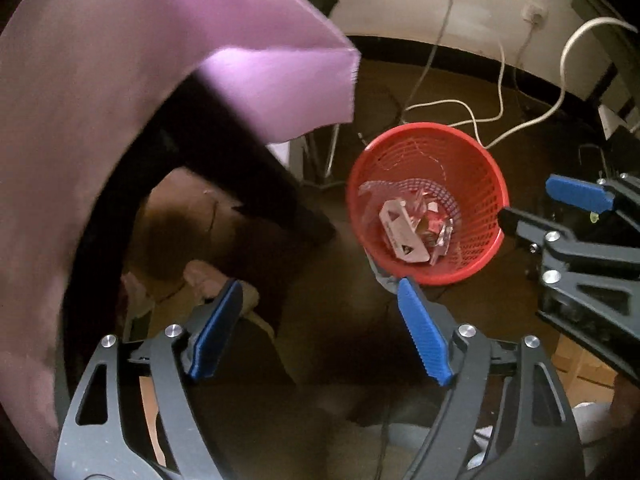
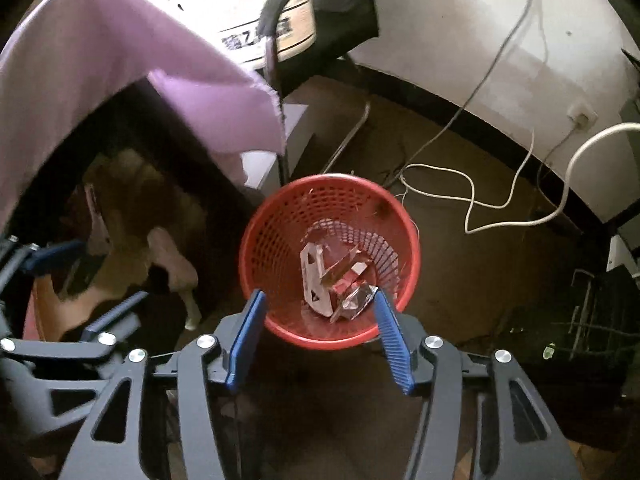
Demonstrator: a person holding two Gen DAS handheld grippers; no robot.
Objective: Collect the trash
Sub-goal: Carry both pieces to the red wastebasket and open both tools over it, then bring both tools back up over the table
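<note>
Left wrist view: left gripper jaws wide apart, nothing between; red basket on the floor ahead, trash inside.

Right wrist view: right gripper jaws apart, empty, directly above the basket rim.

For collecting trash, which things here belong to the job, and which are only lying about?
Belong to the job:
- red basket
- trash pieces inside it
- left claw, open
- right claw, open

Only lying about:
- purple cloth
- white cables
- chair
</note>
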